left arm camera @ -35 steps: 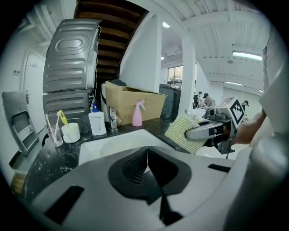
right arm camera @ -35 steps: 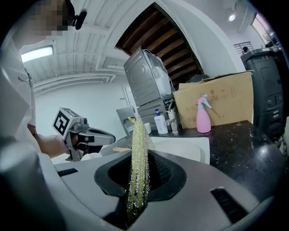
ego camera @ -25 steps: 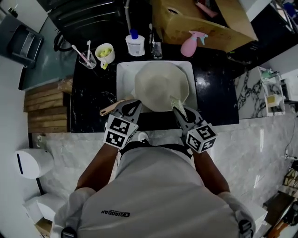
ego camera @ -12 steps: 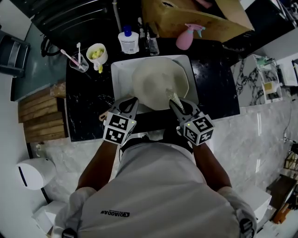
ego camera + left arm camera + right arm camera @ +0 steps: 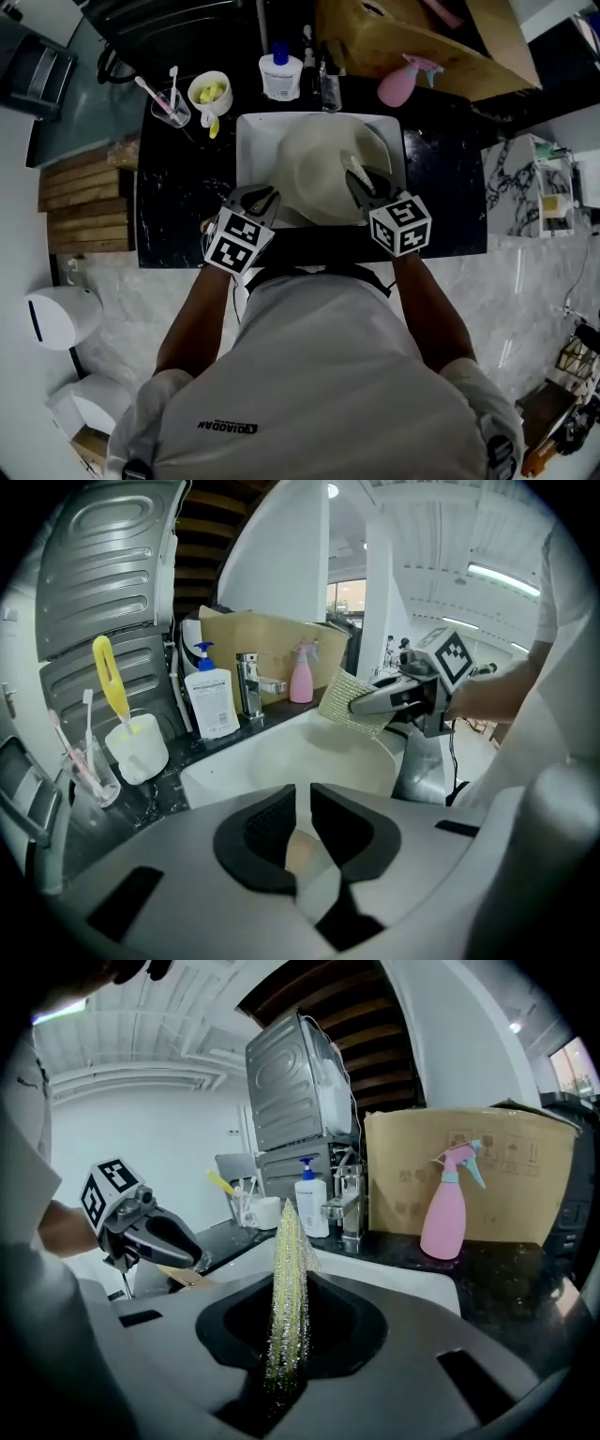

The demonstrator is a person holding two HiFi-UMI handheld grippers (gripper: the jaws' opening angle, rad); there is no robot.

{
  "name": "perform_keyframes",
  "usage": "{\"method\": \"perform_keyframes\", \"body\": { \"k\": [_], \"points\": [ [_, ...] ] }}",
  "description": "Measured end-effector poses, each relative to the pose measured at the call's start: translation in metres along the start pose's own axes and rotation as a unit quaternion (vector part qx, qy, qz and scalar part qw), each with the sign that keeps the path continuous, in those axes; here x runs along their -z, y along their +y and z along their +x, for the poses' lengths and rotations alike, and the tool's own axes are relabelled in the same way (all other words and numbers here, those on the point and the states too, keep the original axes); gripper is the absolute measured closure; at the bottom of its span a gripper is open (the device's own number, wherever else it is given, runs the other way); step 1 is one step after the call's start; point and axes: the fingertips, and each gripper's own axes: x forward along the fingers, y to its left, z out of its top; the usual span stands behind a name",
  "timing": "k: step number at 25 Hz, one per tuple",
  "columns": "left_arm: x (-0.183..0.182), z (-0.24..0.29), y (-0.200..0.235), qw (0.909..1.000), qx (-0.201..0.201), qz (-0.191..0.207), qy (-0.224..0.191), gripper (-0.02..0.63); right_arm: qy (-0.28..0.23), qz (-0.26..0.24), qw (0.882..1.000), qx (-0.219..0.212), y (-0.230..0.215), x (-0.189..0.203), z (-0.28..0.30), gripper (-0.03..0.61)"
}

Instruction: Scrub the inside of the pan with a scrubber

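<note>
**Hold the handle firm before the scrubber bears down**

At the left, the left tool (image 5: 303, 799) had the pan's wooden handle (image 5: 298, 850) between its jaws, and those jaws were easing apart. The grip looked loose rather than let go, though the view was too cramped to be sure that the pads pressed. The pale pan (image 5: 319, 169) lay in the white sink (image 5: 247, 141), which is set into the dark worktop (image 5: 178, 192), with its inside facing up. To the right, the right tool (image 5: 367, 194) was clenched on one edge of the glittery scrubber (image 5: 288, 1279). The scrubber stood up out of the jaws and reached over the right of the pan's inside.

The step probably called for a firm hold on the handle first, since a slack one would let the pan swivel in the sink under pressure. The scrubber's broad face, not its thin edge, should then be laid against the inner surface. Short, overlapping strokes from the rim towards the middle would suit.
</note>
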Motion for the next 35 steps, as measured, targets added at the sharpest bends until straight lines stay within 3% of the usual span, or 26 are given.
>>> {"method": "perform_keyframes", "body": {
  "k": [3, 6, 8, 12, 16, 21, 26, 31, 35],
  "points": [
    [0.021, 0.011, 0.009, 0.9989, -0.005, 0.009, 0.046, 0.486, 0.018, -0.009, 1.0, -0.01, -0.014, 0.003, 0.02, 0.502],
    [0.04, 0.022, 0.017, 0.9941, -0.015, 0.045, 0.098, 0.453, 0.035, -0.011, 0.999, -0.021, -0.026, 0.007, 0.037, 0.502],
    [0.053, 0.028, 0.017, 0.9901, 0.0, 0.057, 0.128, 0.425, 0.044, -0.009, 0.999, -0.031, -0.031, 0.009, 0.047, 0.502],
    [0.071, 0.04, 0.01, 0.9844, 0.048, 0.049, 0.162, 0.394, 0.054, -0.007, 0.998, -0.042, -0.039, 0.012, 0.063, 0.502],
    [0.076, 0.045, 0.014, 0.9808, 0.045, 0.049, 0.184, 0.391, 0.065, -0.007, 0.997, -0.042, -0.047, 0.017, 0.079, 0.502],
    [0.078, 0.048, 0.016, 0.979, 0.043, 0.045, 0.194, 0.379, 0.087, -0.009, 0.996, -0.019, -0.062, 0.027, 0.1, 0.502],
    [0.08, 0.053, 0.014, 0.9748, 0.069, 0.046, 0.207, 0.371, 0.103, -0.01, 0.994, 0.022, -0.081, 0.029, 0.123, 0.502],
    [0.098, 0.054, 0.014, 0.9613, 0.083, 0.073, 0.252, 0.373, 0.118, -0.022, 0.989, 0.09, -0.106, 0.03, 0.129, 0.502],
    [0.1, 0.059, 0.014, 0.9658, 0.073, 0.071, 0.238, 0.371, 0.127, -0.023, 0.986, 0.102, -0.109, 0.036, 0.14, 0.502]
  ]
}}
